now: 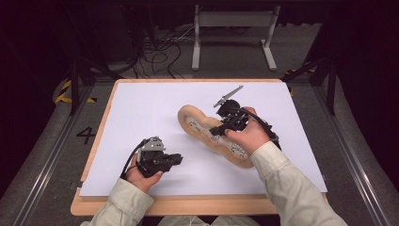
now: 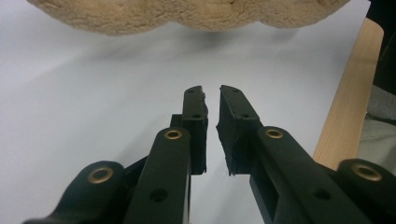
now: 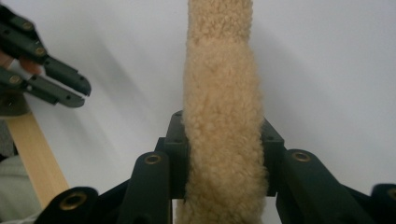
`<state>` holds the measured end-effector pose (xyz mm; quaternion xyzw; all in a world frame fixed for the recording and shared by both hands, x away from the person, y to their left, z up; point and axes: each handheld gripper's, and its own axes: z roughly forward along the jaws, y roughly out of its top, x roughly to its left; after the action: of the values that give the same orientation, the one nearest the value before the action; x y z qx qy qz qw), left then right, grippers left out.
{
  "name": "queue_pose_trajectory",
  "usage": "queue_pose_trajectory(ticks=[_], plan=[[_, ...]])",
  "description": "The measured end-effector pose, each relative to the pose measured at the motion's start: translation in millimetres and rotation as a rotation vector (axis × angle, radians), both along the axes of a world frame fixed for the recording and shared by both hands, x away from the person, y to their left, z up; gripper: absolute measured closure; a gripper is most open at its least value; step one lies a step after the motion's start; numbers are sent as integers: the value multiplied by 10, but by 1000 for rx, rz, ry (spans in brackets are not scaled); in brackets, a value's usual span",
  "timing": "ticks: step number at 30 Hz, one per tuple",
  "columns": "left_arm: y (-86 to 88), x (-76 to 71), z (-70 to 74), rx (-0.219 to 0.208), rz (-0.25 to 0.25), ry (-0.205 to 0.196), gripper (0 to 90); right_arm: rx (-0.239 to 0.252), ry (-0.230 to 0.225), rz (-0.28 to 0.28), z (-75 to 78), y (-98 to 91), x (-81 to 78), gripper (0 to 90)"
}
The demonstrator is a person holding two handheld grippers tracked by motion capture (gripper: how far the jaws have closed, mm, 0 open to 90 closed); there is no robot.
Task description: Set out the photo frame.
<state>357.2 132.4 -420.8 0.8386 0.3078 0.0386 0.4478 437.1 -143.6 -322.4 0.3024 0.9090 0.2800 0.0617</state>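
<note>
A long tan fleecy plush with lobed edges and white paw prints lies slantwise on the white sheet, right of centre. My right gripper is shut on its middle. In the right gripper view the pads squeeze the fleece from both sides, right gripper. My left gripper rests low near the front left, apart from the plush. Its jaws stand almost together with only a sliver between the pads and nothing in them, left gripper. The plush's edge lies ahead of it.
The sheet covers a wooden board whose edge shows at the front. Behind the table stand a grey metal frame and loose cables on the floor. The left gripper shows at the left of the right gripper view.
</note>
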Motion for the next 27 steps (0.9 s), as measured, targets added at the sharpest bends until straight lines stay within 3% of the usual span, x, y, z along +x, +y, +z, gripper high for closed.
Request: queue_pose_trajectory(ticks=[2,3,8,11,14,18,21,27], plan=[[23,-2,2,-4,8,0,809,-3,-22,63,11,10,0,669],[23,-2,2,-4,8,0,809,-3,-22,63,11,10,0,669],[73,2,-2,-12,22,4,809,3,-41,217,14,15,28,668],[76,12,-2,-11,21,6,809,6,-16,283,-23,10,54,667],[58,14,-8,-13,18,7,809,2,1,304,-54,9,74,667],[55,22,-4,-13,11,9,808,10,36,372,-122,-14,117,667],[45,24,-5,-16,0,4,808,21,20,431,-158,-25,134,667],[40,19,-2,-16,-6,1,807,35,21,485,-196,-18,159,666]])
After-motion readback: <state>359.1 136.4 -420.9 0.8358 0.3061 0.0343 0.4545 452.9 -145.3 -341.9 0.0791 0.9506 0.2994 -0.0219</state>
